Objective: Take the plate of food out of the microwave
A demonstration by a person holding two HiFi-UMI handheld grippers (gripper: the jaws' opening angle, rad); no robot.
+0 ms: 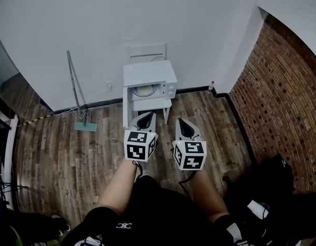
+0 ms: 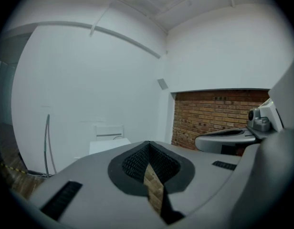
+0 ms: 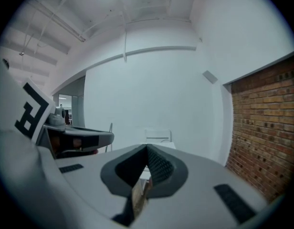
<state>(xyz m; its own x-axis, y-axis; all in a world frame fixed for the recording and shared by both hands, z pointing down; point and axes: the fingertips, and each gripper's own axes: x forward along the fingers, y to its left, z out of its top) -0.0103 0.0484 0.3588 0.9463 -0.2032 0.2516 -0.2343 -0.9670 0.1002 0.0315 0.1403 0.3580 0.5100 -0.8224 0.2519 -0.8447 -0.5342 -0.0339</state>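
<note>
1. Left gripper: jaws closed tip to tip and holding nothing. In its own view we see only floor through the slot behind the tips.
2. Right gripper: also fully closed and empty. It sits just beside the left one, at its 3 o'clock.
3. Both are held out in front of the person, pointing toward 12 o'clock, well apart from the microwave.
4. The microwave sits on a small white table at 12 o'clock, against the white wall. The plate of food shows as a pale round disc in its front, so it is still inside. We cannot tell if the door is open.
5. Farther out: chair behind the microwave, mop at 10 o'clock, brick wall at 3 o'clock.
6. Step, as we judge it: the approach. Nothing is touched yet and the task has barely begun.
7. Next move calls for closing the distance and opening a gripper's jaws. If the door is shut it comes first, then a level grip on the plate rim so the food doesn't slide.
</note>
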